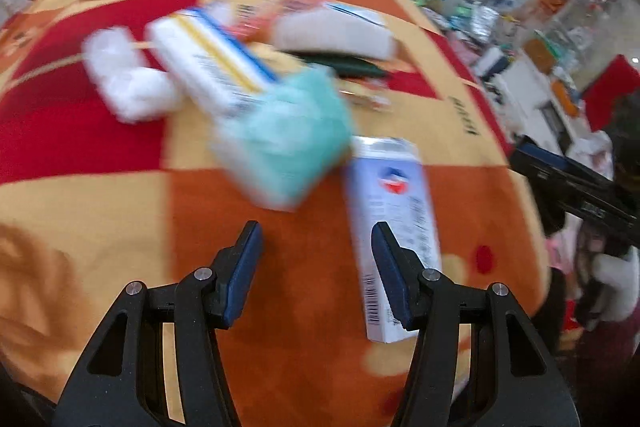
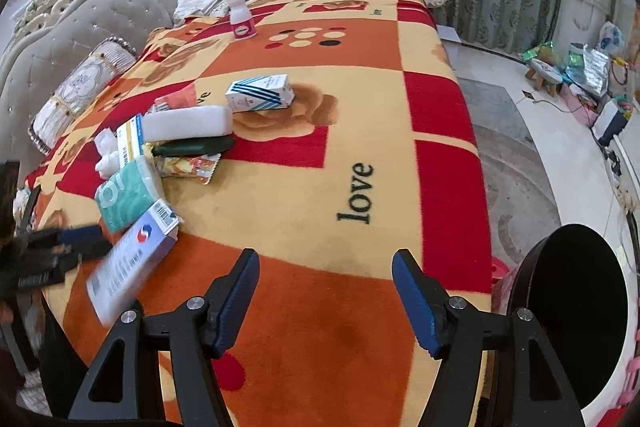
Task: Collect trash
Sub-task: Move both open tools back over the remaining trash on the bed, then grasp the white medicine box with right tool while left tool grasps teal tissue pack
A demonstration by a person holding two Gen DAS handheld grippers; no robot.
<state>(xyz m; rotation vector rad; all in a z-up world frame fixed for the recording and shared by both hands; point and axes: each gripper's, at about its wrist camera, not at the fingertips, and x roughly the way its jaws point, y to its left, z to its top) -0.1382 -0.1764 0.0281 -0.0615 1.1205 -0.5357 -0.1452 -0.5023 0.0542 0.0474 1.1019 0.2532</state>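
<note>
Trash lies scattered on a red, orange and cream blanket (image 2: 360,115). A tall white and blue box (image 1: 390,203) lies nearest; the right finger of my left gripper (image 1: 316,255) overlaps its edge. That gripper is open, with only blanket between the fingers. Beyond it lie a teal tissue pack (image 1: 288,147), a long white box with blue and yellow stripes (image 1: 212,67) and white cotton wads (image 1: 124,79). My right gripper (image 2: 326,267) hangs open over bare blanket, holding nothing. The right wrist view shows the left gripper (image 2: 82,241) beside the tall box (image 2: 132,259).
Further back are a white foam block (image 2: 188,123), a dark green object (image 2: 196,147), a crumpled snack wrapper (image 2: 188,165), a striped carton (image 2: 260,93) and a white bottle with a pink label (image 2: 242,17). A black bin (image 2: 520,291) stands off the bed's right edge.
</note>
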